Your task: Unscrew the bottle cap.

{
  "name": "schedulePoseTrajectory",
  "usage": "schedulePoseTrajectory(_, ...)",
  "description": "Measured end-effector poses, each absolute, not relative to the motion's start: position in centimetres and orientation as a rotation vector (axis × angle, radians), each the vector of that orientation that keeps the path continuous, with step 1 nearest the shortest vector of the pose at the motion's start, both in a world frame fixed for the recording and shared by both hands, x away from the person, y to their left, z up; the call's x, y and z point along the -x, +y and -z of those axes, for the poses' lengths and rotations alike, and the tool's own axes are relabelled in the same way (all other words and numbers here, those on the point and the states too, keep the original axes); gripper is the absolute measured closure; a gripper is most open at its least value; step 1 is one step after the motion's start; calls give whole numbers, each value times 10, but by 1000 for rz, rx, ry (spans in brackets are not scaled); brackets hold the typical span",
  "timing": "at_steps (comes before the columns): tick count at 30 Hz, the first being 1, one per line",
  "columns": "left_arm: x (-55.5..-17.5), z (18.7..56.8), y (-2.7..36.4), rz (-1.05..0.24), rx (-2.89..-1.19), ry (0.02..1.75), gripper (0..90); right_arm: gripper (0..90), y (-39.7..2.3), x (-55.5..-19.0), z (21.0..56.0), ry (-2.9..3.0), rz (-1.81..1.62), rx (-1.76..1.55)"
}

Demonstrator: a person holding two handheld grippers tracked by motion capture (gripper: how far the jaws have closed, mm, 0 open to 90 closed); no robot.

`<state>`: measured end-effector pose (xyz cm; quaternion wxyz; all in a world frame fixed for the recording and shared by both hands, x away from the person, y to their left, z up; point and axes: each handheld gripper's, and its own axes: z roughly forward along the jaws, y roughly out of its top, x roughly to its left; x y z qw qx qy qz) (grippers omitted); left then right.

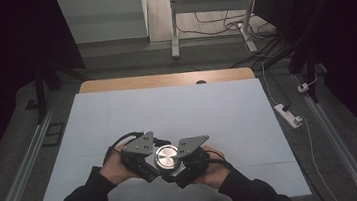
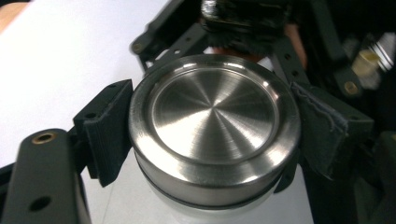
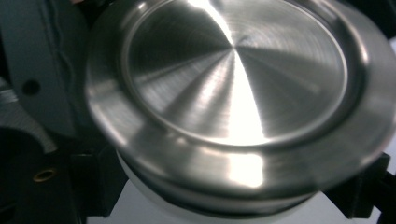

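Metal lid (image 1: 166, 156) with a brushed, shiny top sits on a white container, near the person's edge of the table (image 1: 167, 111), at about 6 o'clock of the white surface in the high view. Both hands meet around it. The left gripper (image 1: 148, 160) comes from 9 o'clock and the right gripper (image 1: 185, 161) from 3 o'clock, so the lid is between them.

In the left gripper view the lid (image 2: 212, 122) fills the middle, and one black pad presses its rim at 9 o'clock while the other pad presses at 3 o'clock. The left jaws are closed on the lid rim. Below the rim a dark ring and the white body (image 2: 205, 212) of the container are visible.

In the right gripper view the lid (image 3: 233, 93) is very near and a little blurred. The right jaws stand low, at 7 o'clock and 5 o'clock, closed against the white body (image 3: 154, 198) under the rim. The left gripper's grey pad (image 3: 46, 70) is touching the lid at 9 o'clock.
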<state>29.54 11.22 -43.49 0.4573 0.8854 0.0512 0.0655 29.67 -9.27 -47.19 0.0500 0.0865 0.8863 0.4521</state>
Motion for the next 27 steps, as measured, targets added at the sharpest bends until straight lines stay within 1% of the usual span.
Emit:
schedulePoseTrajectory(5,-295,436,100,-255,-2137,331,193,148,-97,-303,471,2619,-1352,-413)
schedulePoseTrajectory(6,-295,436,100,-255,-2137,331,193,148,-98,-303,471,2598,-1341,-446)
schedulePoseTrajectory(7,-295,437,96,-285,-2123,397,193,148,-98,-304,471,2583,-1336,-472)
schedulePoseTrajectory(8,-295,437,94,-300,-2122,417,193,148,-99,-306,472,2573,-1335,-496)
schedulePoseTrajectory(10,-294,438,90,-331,-2125,445,193,148,-99,-307,473,2557,-1334,-530)
schedulePoseTrajectory(19,-290,435,86,-366,-2079,535,194,148,-98,-307,472,2521,-1322,-586)
schedulePoseTrajectory(23,-289,431,89,-349,-2016,560,195,148,-97,-306,474,2518,-1306,-592)
schedulePoseTrajectory(27,-289,429,92,-349,-2018,553,196,148,-99,-308,474,2516,-1318,-601)
